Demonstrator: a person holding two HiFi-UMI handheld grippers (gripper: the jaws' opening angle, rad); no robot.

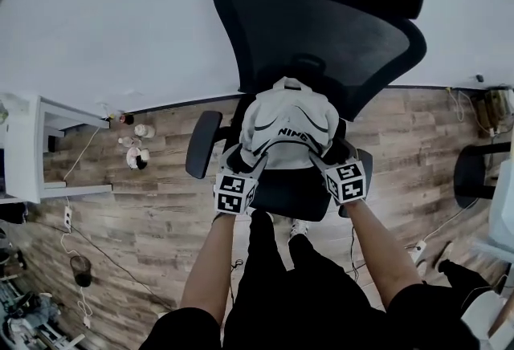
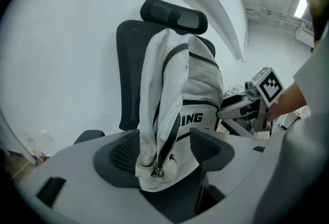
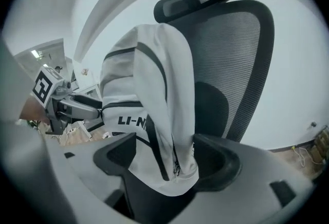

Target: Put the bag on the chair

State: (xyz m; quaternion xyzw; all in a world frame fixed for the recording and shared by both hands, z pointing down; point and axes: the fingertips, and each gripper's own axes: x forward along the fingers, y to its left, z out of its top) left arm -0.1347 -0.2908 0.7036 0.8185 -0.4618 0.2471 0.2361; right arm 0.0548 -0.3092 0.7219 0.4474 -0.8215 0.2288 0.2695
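A white bag (image 1: 289, 128) with black stripes and lettering stands upright on the seat of the black mesh office chair (image 1: 321, 27), leaning against its backrest. My left gripper (image 1: 241, 165) is at the bag's lower left corner and my right gripper (image 1: 333, 157) at its lower right. In the left gripper view the bag's zipped edge (image 2: 164, 130) hangs loosely between the wide-apart jaws of the left gripper (image 2: 167, 150). The right gripper view shows the other edge of the bag (image 3: 154, 105) between the spread jaws of the right gripper (image 3: 165, 159). Both stand open, and neither pair of pads squeezes the fabric.
The chair's armrest (image 1: 201, 144) juts out left of the bag. A white desk unit (image 1: 32, 149) stands at the far left, with small bottles (image 1: 136, 154) and cables on the wood floor near it. Another dark chair (image 1: 482, 172) is at the right edge.
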